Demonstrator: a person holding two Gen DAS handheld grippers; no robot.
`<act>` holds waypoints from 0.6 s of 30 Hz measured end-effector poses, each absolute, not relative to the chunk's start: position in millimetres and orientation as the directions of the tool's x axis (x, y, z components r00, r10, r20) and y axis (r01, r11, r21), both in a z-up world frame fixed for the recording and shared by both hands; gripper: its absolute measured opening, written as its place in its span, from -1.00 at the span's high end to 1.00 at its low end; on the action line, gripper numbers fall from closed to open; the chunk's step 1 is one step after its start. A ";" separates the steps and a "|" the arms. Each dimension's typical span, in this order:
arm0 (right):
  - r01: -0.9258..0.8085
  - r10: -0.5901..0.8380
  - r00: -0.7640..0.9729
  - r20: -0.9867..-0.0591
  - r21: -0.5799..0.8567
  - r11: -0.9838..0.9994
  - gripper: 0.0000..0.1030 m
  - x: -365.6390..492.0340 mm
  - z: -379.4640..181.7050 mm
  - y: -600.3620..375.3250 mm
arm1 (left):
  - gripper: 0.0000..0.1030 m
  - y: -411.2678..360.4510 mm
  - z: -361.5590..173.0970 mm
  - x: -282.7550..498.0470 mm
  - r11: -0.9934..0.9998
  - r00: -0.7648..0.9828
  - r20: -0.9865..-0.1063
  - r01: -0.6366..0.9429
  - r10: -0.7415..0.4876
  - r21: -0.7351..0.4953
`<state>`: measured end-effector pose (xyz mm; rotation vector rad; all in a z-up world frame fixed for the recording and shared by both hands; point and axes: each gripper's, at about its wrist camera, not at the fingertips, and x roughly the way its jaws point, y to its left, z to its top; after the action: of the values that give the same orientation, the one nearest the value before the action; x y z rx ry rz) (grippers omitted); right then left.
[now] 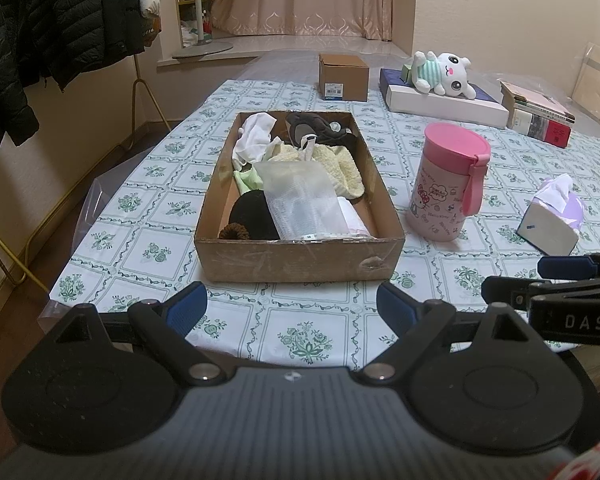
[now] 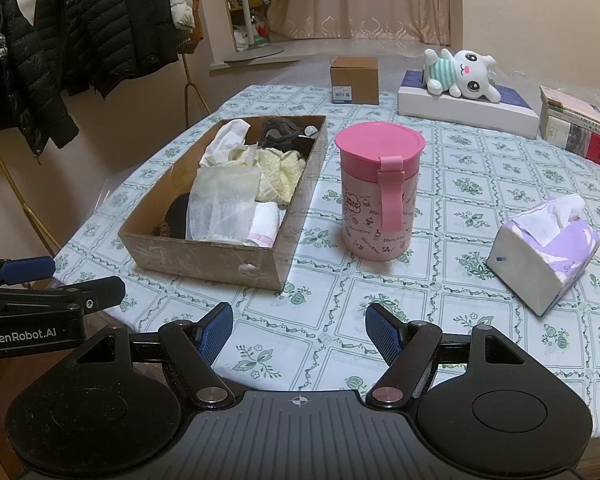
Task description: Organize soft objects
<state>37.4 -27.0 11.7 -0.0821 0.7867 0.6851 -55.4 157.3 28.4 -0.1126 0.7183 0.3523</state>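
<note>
A shallow cardboard box (image 1: 300,258) (image 2: 204,258) sits mid-table holding soft items: a white cloth (image 1: 254,138), cream fluffy fabric (image 1: 340,164), dark brown fabric (image 1: 320,128), a black knit item (image 1: 254,212) and a translucent mesh pouch (image 1: 304,200) (image 2: 224,200). A white plush cat (image 1: 446,72) (image 2: 466,74) lies on a flat white box at the far right. My left gripper (image 1: 292,312) is open and empty, near the table's front edge before the box. My right gripper (image 2: 300,332) is open and empty, in front of the pink container.
A pink lidded container (image 1: 450,184) (image 2: 378,200) stands right of the box. A purple tissue pack (image 1: 554,216) (image 2: 548,248), stacked books (image 1: 540,114), and a small brown carton (image 1: 344,76) sit around. Black jackets (image 1: 40,20) hang on a rack left of the table.
</note>
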 end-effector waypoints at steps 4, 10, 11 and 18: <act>-0.596 0.537 0.504 -0.676 0.177 0.783 -0.42 37.3 11.8 -26.8 | -0.76 157.8 29.2 -55.5 0.936 0.698 -0.661 -0.352 0.276 0.019; -0.597 0.537 0.504 -0.676 0.177 0.783 -0.42 37.5 11.9 -27.1 | -0.76 158.1 30.4 -54.1 0.937 0.699 -0.661 -0.348 0.271 0.017; -0.597 0.537 0.504 -0.676 0.177 0.782 -0.42 37.6 11.9 -27.1 | -0.76 158.0 30.5 -54.0 0.938 0.700 -0.661 -0.347 0.271 0.017; -0.597 0.537 0.504 -0.676 0.177 0.783 -0.42 37.4 12.2 -26.8 | -0.76 156.7 30.7 -54.2 0.943 0.711 -0.655 -0.332 0.256 0.008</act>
<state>37.4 -26.8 12.2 -0.0832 0.7856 0.6855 -54.2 156.7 30.7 -0.1139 0.7090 0.3268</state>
